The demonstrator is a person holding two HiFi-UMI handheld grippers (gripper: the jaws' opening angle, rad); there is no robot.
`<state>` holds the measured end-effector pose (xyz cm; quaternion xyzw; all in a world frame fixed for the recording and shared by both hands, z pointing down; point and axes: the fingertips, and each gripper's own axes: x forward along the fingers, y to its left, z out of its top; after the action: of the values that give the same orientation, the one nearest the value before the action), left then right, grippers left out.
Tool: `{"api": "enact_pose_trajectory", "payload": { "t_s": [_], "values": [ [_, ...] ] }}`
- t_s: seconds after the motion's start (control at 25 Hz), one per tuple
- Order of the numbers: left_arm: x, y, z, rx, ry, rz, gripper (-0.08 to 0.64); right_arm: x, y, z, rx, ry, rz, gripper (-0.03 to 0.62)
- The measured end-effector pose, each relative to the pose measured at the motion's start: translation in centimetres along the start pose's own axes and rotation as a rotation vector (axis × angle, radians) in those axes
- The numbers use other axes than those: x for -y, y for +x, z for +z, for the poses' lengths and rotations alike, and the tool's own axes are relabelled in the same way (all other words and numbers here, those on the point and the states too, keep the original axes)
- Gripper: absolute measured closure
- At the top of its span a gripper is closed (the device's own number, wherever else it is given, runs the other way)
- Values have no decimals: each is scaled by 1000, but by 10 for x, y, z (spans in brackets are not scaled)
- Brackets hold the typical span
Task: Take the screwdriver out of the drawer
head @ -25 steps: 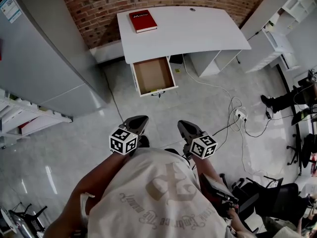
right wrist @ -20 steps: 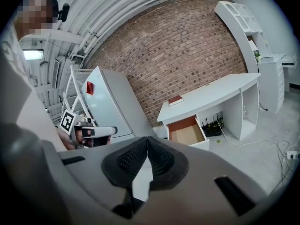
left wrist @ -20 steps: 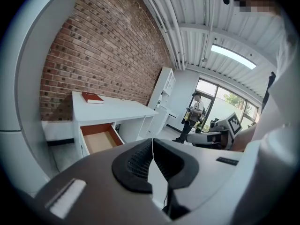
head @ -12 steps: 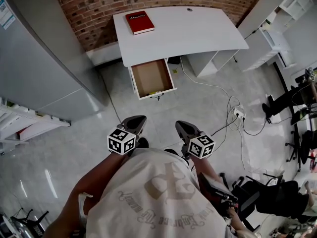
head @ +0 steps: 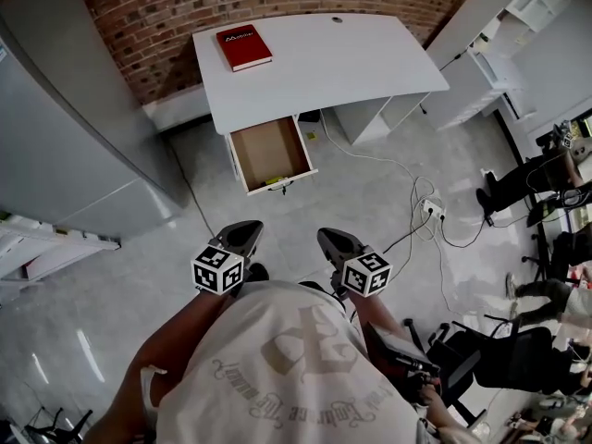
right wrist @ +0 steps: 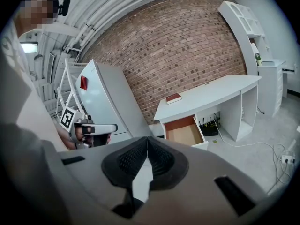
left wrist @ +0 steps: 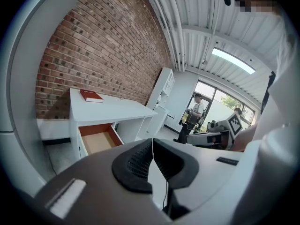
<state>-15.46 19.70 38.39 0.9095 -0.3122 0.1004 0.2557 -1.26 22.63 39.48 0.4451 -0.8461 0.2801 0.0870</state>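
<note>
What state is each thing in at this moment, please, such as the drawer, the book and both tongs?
Drawer: pulled open under the desk, with a small yellow object, perhaps the screwdriver, at its front edge.
Red book: closed, lying flat on the desk.
Left tongs: shut, empty, well short of the drawer.
Right tongs: shut, empty, well short of the drawer.

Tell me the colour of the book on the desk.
The book is red; the head view shows it best.

red book, white desk
</note>
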Motion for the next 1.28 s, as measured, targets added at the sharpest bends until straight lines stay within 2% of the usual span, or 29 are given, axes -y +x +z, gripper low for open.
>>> {"api": "enact_pose_trajectory", "payload": {
  "t_s": [0.32,0.72,0.96,1.28],
  "values": [
    [-20,2,2,-11,-17,-7,552,2,24,5,-9,13,-24,586],
    [-25,14,7,-28,-13,-36,552,11,31,11,-1,47,-59,586],
    [-30,18,8,-24,-25,-7,551,24,37,15,-15,59,-47,586],
    [-64,23,13,-47,-52,47,551,38,78,27,-49,67,-9,586]
  ]
}}
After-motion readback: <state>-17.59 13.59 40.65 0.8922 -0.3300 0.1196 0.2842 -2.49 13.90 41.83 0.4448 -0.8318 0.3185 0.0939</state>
